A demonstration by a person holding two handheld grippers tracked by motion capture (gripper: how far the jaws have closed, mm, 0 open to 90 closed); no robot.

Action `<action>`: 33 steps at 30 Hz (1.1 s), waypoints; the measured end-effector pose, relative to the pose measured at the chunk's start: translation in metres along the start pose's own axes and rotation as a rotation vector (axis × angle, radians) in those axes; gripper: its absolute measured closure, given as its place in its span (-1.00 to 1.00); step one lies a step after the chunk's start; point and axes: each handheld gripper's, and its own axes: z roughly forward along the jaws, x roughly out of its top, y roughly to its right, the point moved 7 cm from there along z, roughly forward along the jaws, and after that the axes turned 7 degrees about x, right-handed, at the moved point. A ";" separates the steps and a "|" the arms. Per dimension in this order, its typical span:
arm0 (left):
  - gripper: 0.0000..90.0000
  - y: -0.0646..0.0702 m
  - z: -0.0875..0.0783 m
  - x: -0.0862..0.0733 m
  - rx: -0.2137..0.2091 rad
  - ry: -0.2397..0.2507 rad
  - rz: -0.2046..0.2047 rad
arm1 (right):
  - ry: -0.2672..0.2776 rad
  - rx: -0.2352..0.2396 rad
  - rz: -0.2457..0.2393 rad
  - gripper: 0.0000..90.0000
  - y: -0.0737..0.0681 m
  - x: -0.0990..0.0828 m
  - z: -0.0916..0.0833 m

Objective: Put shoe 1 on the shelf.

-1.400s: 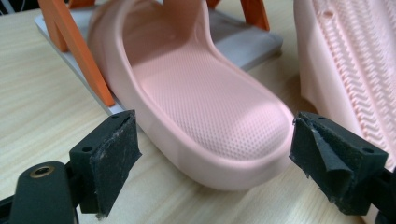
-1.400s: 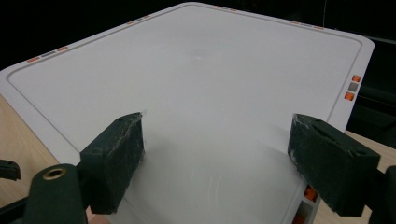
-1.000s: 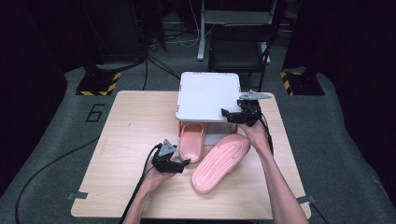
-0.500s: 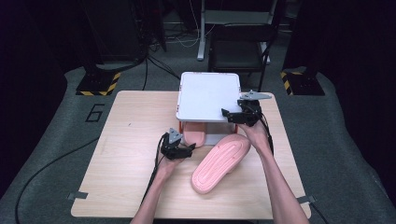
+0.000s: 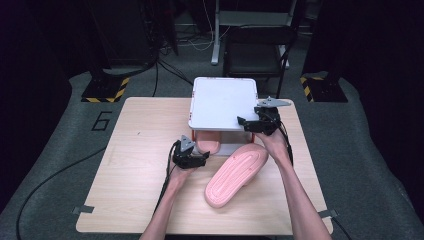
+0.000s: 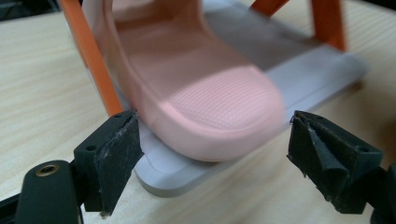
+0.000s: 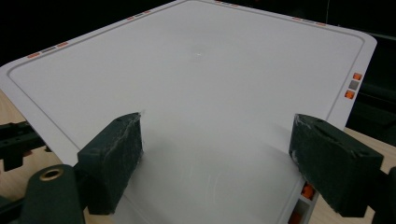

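1. Two pink slippers: one (image 5: 207, 145) sits heel-out on the white rack's (image 5: 223, 102) lower shelf, the other (image 5: 236, 175) lies on the desk (image 5: 130, 170) beside it.
2. My left gripper (image 5: 196, 159) is open, its jaws either side of that heel (image 6: 219, 116).
3. My right gripper (image 5: 248, 123) is open over the rack top (image 7: 201, 93).
4. From above, the shelved slipper's front is hidden; I think nothing touches it.

in the high view the rack's white top shelf (image 5: 223, 102) hides all but the heel of the pink slipper (image 5: 207, 146) beneath it. in the left hand-held gripper view that slipper is blurred and cut off by the top edge.
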 end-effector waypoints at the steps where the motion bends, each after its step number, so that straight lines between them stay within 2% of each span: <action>1: -0.64 0.000 -0.006 0.001 -0.013 0.014 0.006 | 0.002 0.000 0.002 -0.62 0.000 0.000 0.000; 3: -0.66 -0.003 -0.020 0.004 -0.040 0.051 0.004 | 0.005 0.003 -0.003 -0.62 0.000 0.000 0.000; 5: -0.66 -0.009 -0.041 0.007 -0.074 0.093 -0.017 | 0.008 0.002 -0.001 -0.62 0.000 0.000 0.000; 6: -0.66 -0.011 -0.045 0.008 -0.076 0.106 -0.025 | 0.007 0.003 0.001 -0.62 0.000 -0.001 0.000; 7: -0.66 -0.016 -0.060 0.009 -0.107 0.133 -0.045 | 0.008 0.003 -0.003 -0.62 0.000 -0.001 0.000; 10: -0.65 -0.026 -0.084 0.009 -0.137 0.167 -0.074 | 0.012 0.002 0.000 -0.62 -0.001 -0.001 0.000; 11: -0.65 -0.034 -0.095 0.008 -0.131 0.193 -0.069 | 0.014 0.001 0.004 -0.62 -0.001 -0.001 0.000; 14: -0.64 -0.047 -0.121 0.004 -0.112 0.228 -0.109 | 0.032 -0.009 0.003 -0.59 -0.001 0.000 0.000; 15: -0.64 -0.052 -0.131 0.000 -0.099 0.225 -0.096 | 0.035 -0.013 0.002 -0.57 0.000 0.000 -0.001; 16: -0.64 -0.054 -0.134 -0.001 -0.091 0.232 -0.091 | 0.055 -0.025 0.008 -0.57 0.001 0.000 -0.003; 17: -0.64 -0.060 -0.143 -0.006 -0.068 0.217 -0.079 | 0.065 -0.028 0.012 -0.56 0.001 0.000 -0.005; 19: -0.64 -0.068 -0.153 -0.013 -0.043 0.199 -0.065 | 0.132 -0.040 0.018 -0.56 -0.003 0.003 -0.021; 21: -0.63 -0.078 -0.163 -0.021 -0.013 0.181 -0.062 | 0.170 -0.049 0.007 -0.57 -0.006 0.003 -0.038; 22: -0.63 -0.081 -0.166 -0.023 -0.004 0.180 -0.063 | 0.198 -0.063 -0.018 -0.57 -0.009 0.002 -0.050; 25: -0.61 -0.092 -0.175 -0.031 0.025 0.172 -0.081 | 0.219 -0.084 -0.042 -0.58 -0.013 -0.007 -0.077; 29: -0.58 -0.100 -0.180 -0.038 0.058 0.175 -0.129 | 0.191 -0.119 -0.033 -0.59 -0.014 -0.028 -0.103; 33: -0.57 -0.105 -0.182 -0.038 0.076 0.179 -0.140 | 0.177 -0.126 -0.006 -0.58 -0.019 -0.054 -0.119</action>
